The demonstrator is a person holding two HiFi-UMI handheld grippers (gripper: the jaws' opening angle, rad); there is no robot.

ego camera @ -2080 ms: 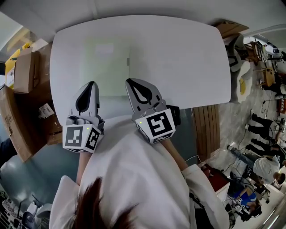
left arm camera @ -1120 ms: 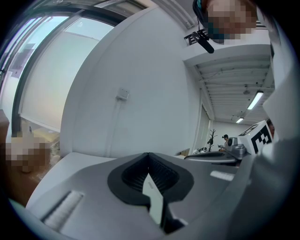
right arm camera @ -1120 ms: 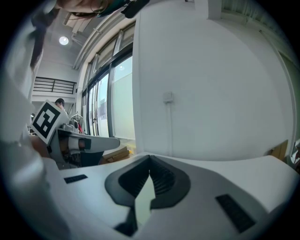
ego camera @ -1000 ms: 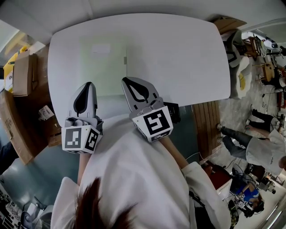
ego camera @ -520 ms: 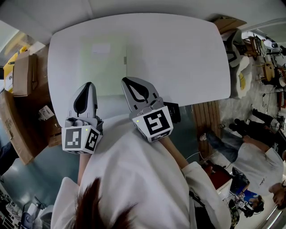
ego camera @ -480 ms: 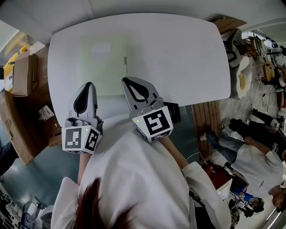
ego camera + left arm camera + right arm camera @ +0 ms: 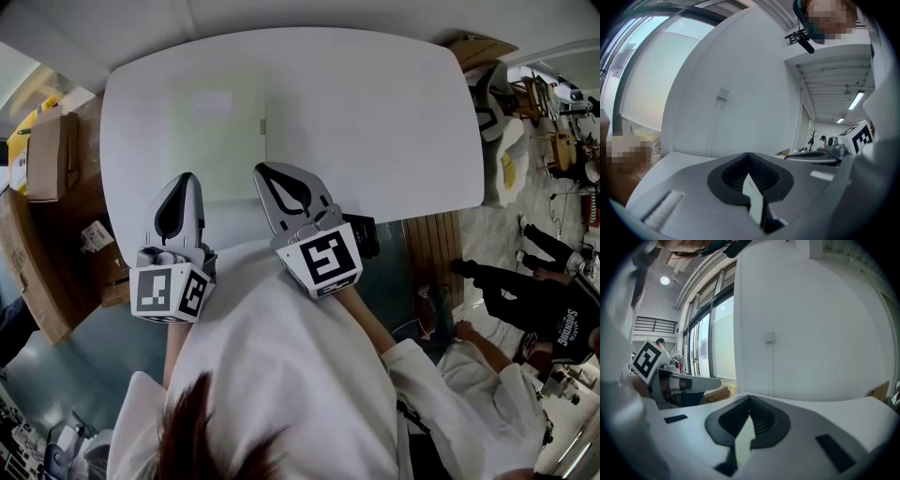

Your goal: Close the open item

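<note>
you had a plain white table (image 7: 375, 112), your left gripper (image 7: 190, 175) and right gripper (image 7: 260, 170) were grey with black pads (image 7: 764, 174), marker cubes (image 7: 323, 262) black-and-white squares, your shirt (image 7: 281, 375) white, cardboard boxes (image 7: 52, 150) brown

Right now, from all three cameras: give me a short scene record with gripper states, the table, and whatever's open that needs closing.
left gripper: shut, nothing between the jaws, held over the table's near edge
right gripper: shut, nothing between the jaws, beside the left one
table: white, rounded corners
open item: none visible in any view
cardboard boxes: on the floor, left of the table
bystanders: on the floor to the right, away from the table
task status: nothing to close is in sight, so not under way
</note>
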